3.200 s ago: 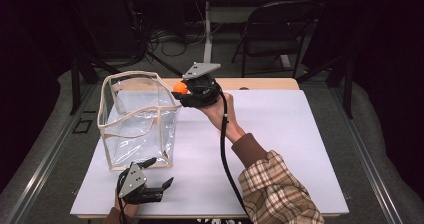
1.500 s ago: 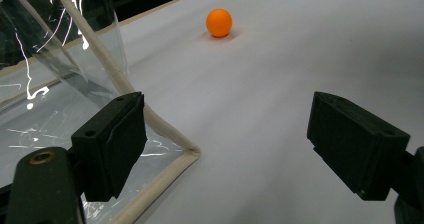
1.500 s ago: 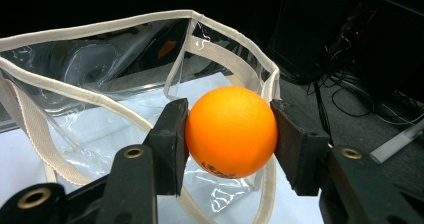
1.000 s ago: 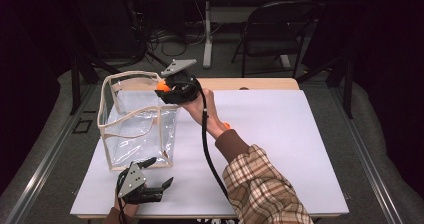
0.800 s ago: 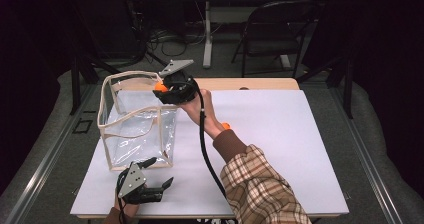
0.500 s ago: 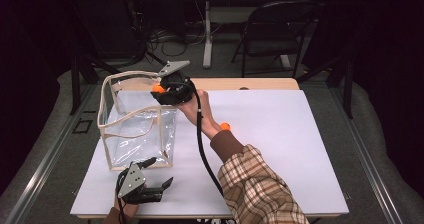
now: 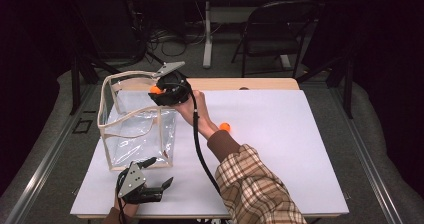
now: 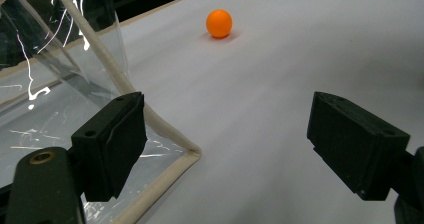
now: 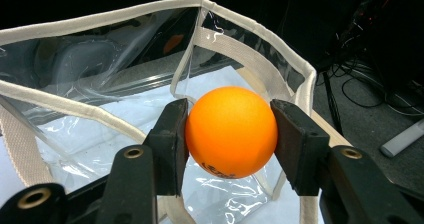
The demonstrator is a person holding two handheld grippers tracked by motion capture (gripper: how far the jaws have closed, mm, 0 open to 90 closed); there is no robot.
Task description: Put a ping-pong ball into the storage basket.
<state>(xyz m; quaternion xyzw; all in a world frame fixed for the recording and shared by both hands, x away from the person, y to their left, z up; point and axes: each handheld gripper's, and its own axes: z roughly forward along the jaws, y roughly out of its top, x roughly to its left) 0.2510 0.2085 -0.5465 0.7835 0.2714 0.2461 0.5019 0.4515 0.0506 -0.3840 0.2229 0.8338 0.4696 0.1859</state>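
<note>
Right gripper (image 9: pixel 227 134): fingers (image 9: pixel 170 144) clamped on an orange ball (image 9: pixel 231 131), one pad on each side, ball held clear of everything else. Ball is smooth, round, matte orange, with a dark printed mark low on its front; no dents visible. Held ball hangs at the top rim of a clear bag (image 9: pixel 150 59), just over the open mouth, not yet inside; high view puts the gripper at the bag's far right corner. Bag: transparent plastic walls, cream fabric trim and strap, standing upright and open on the white surface (image 7: pixel 280 134); no ball visible inside it. Judgement: carry is nearly done, release into the bag is left. Second orange ball (image 8: pixel 219 23) lies loose on the surface right of the bag, beside the right forearm, well apart from the left gripper (image 8: pixel 225 149). Left gripper's fingers spread wide, holding nothing, resting near the bag's near corner. Second ball likely left to fetch
</note>
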